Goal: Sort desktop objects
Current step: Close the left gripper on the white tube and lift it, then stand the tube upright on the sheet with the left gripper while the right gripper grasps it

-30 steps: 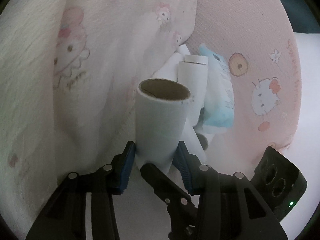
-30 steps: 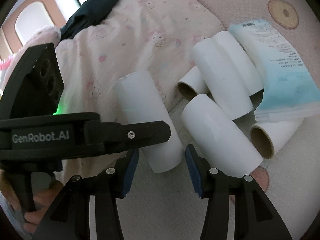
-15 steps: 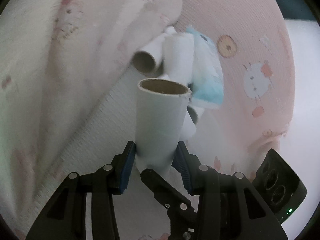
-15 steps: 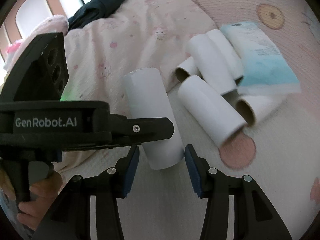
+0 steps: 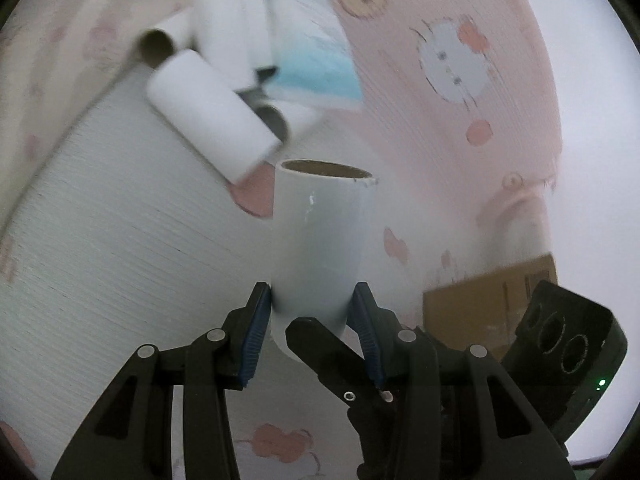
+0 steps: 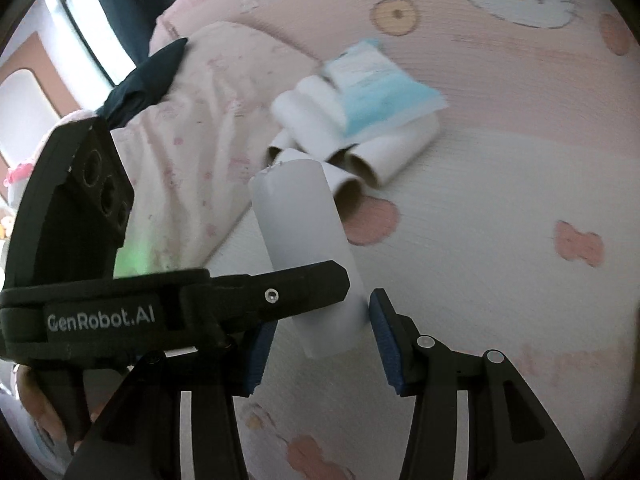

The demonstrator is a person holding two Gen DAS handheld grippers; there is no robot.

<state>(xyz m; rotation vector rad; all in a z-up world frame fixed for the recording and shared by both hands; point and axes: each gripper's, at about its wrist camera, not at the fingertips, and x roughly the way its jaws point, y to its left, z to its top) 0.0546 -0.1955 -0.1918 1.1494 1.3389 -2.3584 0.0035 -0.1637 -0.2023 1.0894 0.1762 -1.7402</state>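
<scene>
The left gripper (image 5: 312, 316) is clamping the base of a white cardboard tube (image 5: 320, 236) between its blue pads, the tube's open brown mouth pointing away from the camera. In the right wrist view, the right gripper (image 6: 320, 340) is holding its jaws partly apart with the same tube (image 6: 308, 248) passing between them; the right pad appears to be touching the tube's edge, while the left pad is hidden behind a finger of the left gripper (image 6: 200, 304), so a grip cannot be told. Farther off, a pile of white tubes (image 6: 352, 148) is lying on the pink cartoon-print bedsheet (image 6: 500, 216), with a blue-and-white packet (image 6: 380, 88) resting on top. A cream quilt (image 6: 200, 132) is lying to the left of the pile. At the right of the left wrist view, a brown cardboard box (image 5: 488, 300) is showing.
</scene>
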